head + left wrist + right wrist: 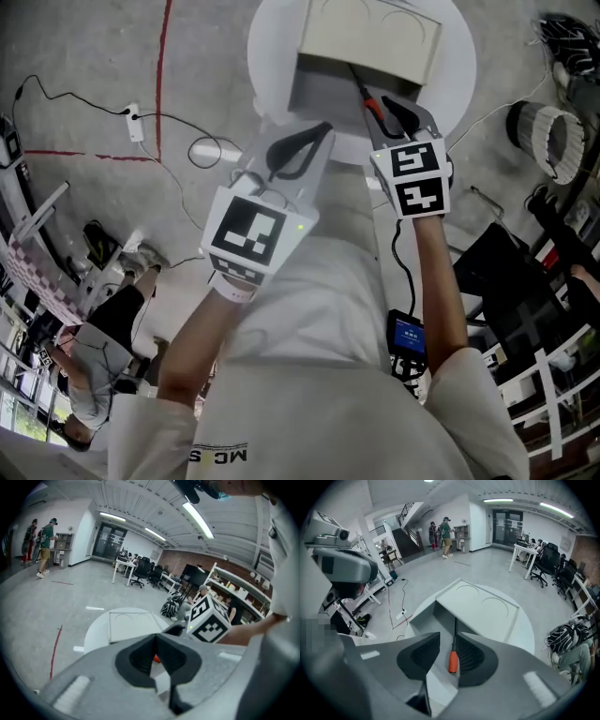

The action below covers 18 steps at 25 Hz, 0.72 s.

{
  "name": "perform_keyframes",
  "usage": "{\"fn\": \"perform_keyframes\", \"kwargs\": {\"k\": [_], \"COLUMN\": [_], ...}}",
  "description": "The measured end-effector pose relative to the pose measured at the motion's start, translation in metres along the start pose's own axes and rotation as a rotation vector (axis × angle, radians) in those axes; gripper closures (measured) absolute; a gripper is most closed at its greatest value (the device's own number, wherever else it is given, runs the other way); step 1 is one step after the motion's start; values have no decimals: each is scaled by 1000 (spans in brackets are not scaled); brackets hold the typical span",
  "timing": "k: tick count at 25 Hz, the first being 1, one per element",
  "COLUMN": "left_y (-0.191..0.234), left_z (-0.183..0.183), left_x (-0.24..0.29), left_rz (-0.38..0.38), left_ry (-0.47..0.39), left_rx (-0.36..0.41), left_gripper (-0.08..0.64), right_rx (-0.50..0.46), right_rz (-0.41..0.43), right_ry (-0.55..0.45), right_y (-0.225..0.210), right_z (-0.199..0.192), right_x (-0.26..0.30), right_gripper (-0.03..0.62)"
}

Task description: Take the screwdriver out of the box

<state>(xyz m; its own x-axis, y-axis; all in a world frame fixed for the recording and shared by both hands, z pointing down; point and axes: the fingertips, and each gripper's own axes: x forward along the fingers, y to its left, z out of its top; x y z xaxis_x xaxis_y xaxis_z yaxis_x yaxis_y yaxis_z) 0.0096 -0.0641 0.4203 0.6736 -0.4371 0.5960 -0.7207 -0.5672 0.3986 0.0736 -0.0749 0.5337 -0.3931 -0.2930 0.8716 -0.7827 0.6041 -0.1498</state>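
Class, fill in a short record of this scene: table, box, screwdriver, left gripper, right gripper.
table: round, white
box: on the table, open, lid folded back, grey inside
screwdriver: orange handle, dark shaft, lying in the box
left gripper: jaw tips together, nothing held
right gripper: jaws apart above the screwdriver's handle, not gripping it

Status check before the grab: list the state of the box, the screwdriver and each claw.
box: open, lid swung back.
screwdriver: lying inside the box, not gripped.
right claw: open, lined up over the screwdriver's handle, not touching it.
left claw: shut, empty.
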Motion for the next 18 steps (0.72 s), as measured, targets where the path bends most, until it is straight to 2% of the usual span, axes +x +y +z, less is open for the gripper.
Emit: {"fn": "perform_keyframes", "kwargs": {"k": [13, 18], "left_y": [45, 48], "left_z": [-45, -52], "left_x": [25, 27], "left_rz": [13, 5], "left_ry": [27, 32], "left_rx": [-68, -88], "left_gripper": [561, 561], "right_rx": [-65, -55], "right_rz": [-4, 8], "right_ry": [163, 242], "right_y": [-4, -13], "right_z": [-23, -33], "right_x": [83, 100], "right_gripper": [499, 499]}}
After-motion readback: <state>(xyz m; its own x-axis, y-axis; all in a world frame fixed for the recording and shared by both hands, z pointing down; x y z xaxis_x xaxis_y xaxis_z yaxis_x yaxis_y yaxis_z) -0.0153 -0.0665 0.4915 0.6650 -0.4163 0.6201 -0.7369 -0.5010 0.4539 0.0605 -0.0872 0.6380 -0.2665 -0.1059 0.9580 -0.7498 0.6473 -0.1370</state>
